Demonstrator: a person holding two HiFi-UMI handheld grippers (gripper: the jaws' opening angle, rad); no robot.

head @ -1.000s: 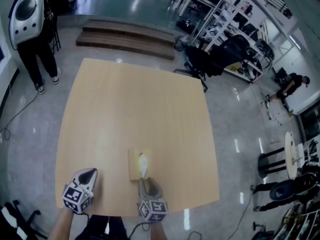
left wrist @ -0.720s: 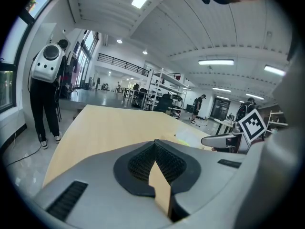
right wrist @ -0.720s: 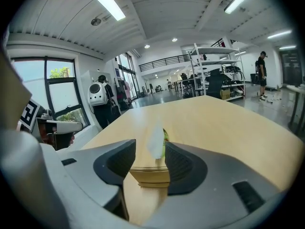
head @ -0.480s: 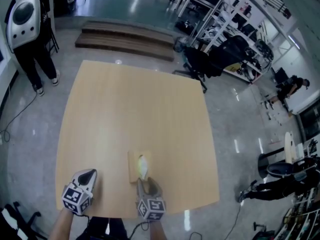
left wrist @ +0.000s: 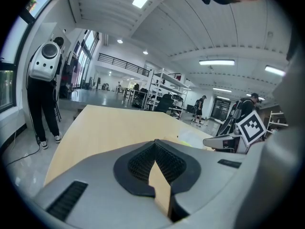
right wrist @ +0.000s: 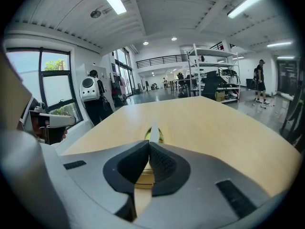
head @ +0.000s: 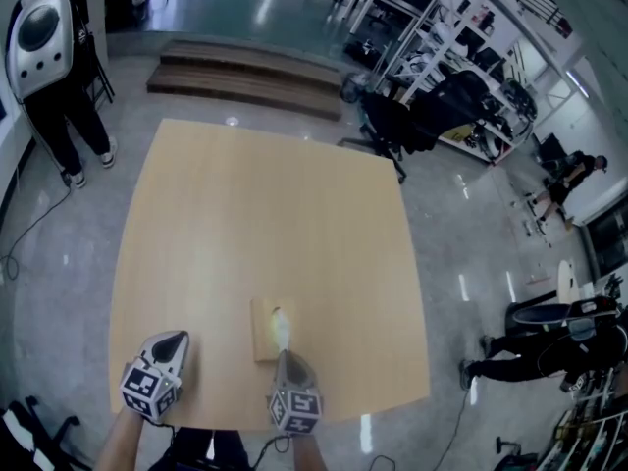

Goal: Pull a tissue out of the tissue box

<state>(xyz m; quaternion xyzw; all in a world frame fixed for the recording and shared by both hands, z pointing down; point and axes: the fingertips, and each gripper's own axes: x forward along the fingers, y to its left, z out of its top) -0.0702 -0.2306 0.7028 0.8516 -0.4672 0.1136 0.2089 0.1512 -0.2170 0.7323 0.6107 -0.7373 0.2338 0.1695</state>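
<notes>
A flat tan tissue box [head: 265,330] lies near the front edge of the wooden table [head: 255,204], with a white tissue [head: 280,326] standing up out of its slot. My right gripper [head: 286,355] points at the box from the near side. Its jaws have just been closing and now meet on the near edge of the tissue [right wrist: 153,132], which rises just past the right gripper [right wrist: 148,144]. The box [right wrist: 157,137] shows yellow beyond it. My left gripper [head: 176,340] hovers to the left of the box, shut and holding nothing. From the left gripper [left wrist: 155,143] the box [left wrist: 189,140] is off to the right.
A person with a white backpack [head: 44,37] stands on the floor beyond the table's far left corner. A low wooden platform [head: 245,72] and black office chairs [head: 397,121] stand past the far edge. The table's front edge runs just behind both grippers.
The right gripper's jaws stood apart around the tissue's near end and have now come together on it. The left gripper has stayed where it was.
</notes>
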